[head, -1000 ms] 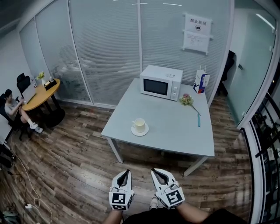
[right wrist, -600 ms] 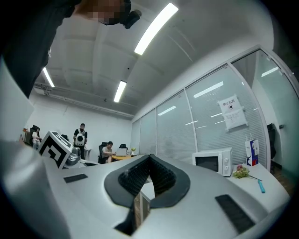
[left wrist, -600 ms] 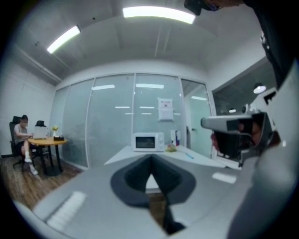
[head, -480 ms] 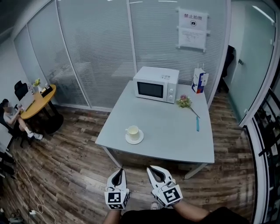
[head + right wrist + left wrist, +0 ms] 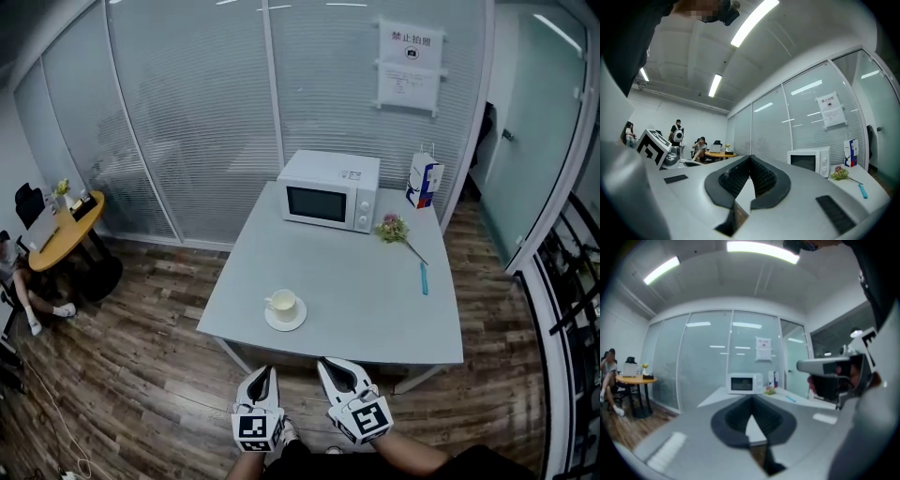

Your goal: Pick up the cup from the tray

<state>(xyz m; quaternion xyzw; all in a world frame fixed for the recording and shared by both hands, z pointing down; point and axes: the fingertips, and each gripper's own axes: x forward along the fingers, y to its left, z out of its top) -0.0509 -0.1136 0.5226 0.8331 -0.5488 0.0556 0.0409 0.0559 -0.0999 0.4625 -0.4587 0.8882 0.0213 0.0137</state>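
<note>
While the pale cup stands upright on its round white tray, left of centre in the head view and close to the near left corner of the grey table, nothing touches either of them. The cup's handle seems to point toward the left of the frame, though it is small at this range.

Below them, at the bottom centre of the frame and short of the table's near edge, the left gripper and right gripper are held side by side, a little apart, over the wood floor. Each gripper's own view shows its two jaws clenched tip to tip with nothing between them, pointing across the table top.

At the table's far end, upper centre of the frame, sits a white microwave. A blue and white carton stands just to its right. A small bunch of flowers lies in front of the carton, and a blue pen lies nearer the table's right edge. Behind them runs a glass wall with a notice at the upper right. At the left edge are a round wooden table and a seated person.
</note>
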